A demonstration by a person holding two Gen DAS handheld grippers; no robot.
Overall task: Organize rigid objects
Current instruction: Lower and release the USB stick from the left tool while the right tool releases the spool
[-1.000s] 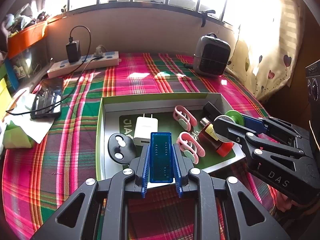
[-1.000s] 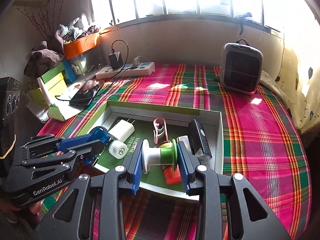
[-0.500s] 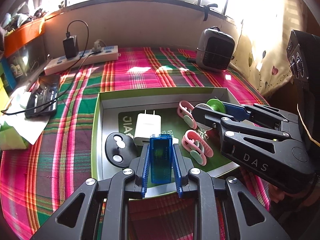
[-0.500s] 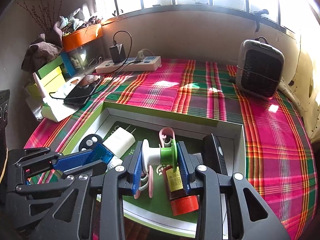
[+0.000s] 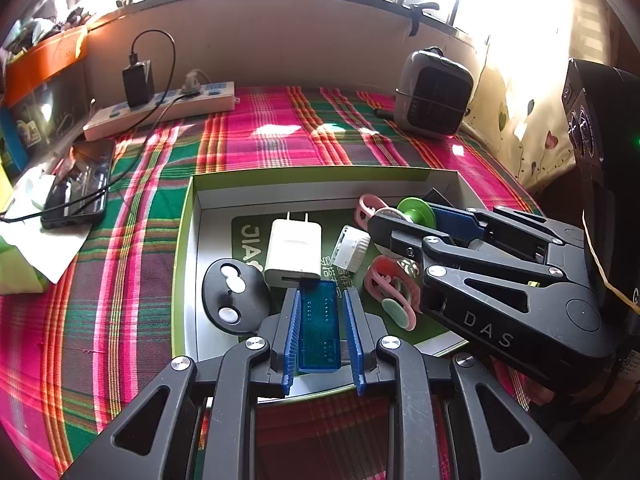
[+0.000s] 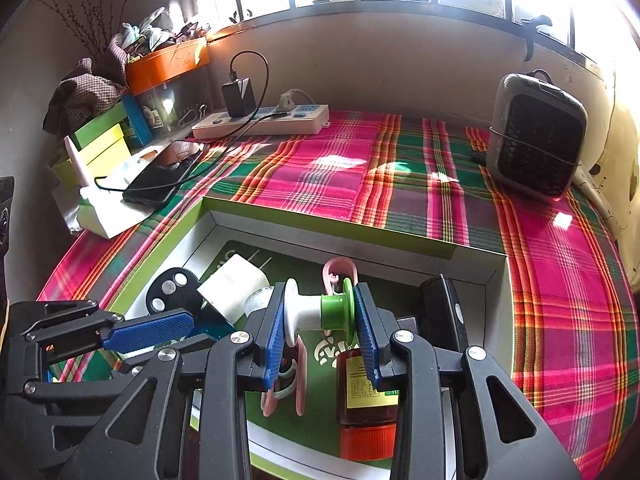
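Left gripper (image 5: 320,332) clamps blue block (image 5: 319,326) (over tray (image 5: 304,178)).

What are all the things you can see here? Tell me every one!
box: 1, green and white, on the cloth
plaid cloth: 1, pink and green, under everything
charger plug: 1, white, in box
round fob: 1, black, in box
pink clips: 2, in box
brown bottle: 1, red cap, in box
small white cap: 1, in box
black remote: 1, in box
power strip: 1, white, far left
phone: 1, black, left
heater: 1, grey, far right
blue block: 1, in left gripper
spool: 1, white and green, in right gripper
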